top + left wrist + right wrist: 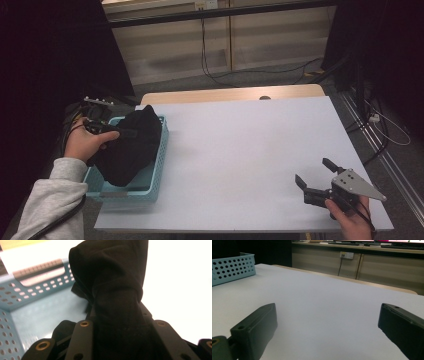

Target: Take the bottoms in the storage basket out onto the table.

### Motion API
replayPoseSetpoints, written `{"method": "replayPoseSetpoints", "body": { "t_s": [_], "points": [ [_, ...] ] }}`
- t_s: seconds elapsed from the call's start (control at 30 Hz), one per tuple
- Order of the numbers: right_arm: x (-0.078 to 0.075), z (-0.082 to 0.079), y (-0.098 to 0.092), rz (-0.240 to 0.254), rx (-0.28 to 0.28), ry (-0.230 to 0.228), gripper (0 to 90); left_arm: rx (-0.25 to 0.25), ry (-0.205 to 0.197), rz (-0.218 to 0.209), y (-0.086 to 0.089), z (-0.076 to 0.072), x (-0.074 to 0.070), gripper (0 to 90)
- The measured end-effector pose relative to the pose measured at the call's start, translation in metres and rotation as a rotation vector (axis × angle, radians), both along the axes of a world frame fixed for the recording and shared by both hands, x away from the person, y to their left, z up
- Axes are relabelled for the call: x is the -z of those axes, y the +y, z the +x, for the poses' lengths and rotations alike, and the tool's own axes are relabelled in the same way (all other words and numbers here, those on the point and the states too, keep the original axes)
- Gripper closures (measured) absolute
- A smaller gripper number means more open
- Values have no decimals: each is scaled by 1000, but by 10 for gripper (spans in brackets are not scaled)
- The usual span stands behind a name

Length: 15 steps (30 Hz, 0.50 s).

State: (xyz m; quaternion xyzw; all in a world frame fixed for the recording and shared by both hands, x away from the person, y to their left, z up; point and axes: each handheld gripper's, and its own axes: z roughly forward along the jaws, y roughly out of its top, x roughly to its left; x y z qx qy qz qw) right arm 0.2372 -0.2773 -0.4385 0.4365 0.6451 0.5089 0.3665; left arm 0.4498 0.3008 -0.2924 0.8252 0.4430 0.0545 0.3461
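The left claw [117,132] is clamped on a black cloth [131,145]: in the left gripper view the fabric is pinched into a tight, wrinkled neck between the two matte black jaws, whose flat links carry brass-ringed rivets. Above the pinch the cloth swells into a soft, rounded bundle with a fine knit look; below it, loose folds droop into a basket [159,160]. In the high view the dark mass hangs partly inside that basket and rises above its rim, at the left edge of the counter [250,150].

The basket is pale teal plastic, rectangular, with rows of small round holes through its walls and a long slotted handle opening at one end.

The right claw [314,176] stands apart, nothing between its blunt, blocky black jaws, low over the near right corner of the counter, well away from the cloth. A grey three-cornered metal plate sits on top of it.

The counter is smooth, matte and whitish, with a light wooden edge showing at the far side.
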Motion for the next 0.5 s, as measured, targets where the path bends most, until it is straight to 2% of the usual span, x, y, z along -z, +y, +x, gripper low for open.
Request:
{"method": "replayPoseSetpoints", "body": {
  "t_s": [0.1, 0.2, 0.27, 0.3, 0.37, 0.5],
  "points": [
    [-1, 0, 0, 1, 2, -5, 14, 2, -10, -8, -2, 1, -7, 676],
    [-2, 0, 0, 4, 3, -5, 14, 9, -51, -37, -9, 1, -16, 676],
    [-1, 1, 1, 3, -3, -4, 14, 30, -98, -39, -22, 1, -26, 676],
    [-1, 1, 1, 3, -3, -4, 14, 30, -98, -39, -22, 1, -26, 676],
    [-1, 1, 3, 0, -7, -3, 14, 45, -131, -42, -32, -2, -32, 676],
    [0, 1, 2, 0, -8, 1, 14, 79, -162, -81, -55, -6, -40, 675]
  ]
}}
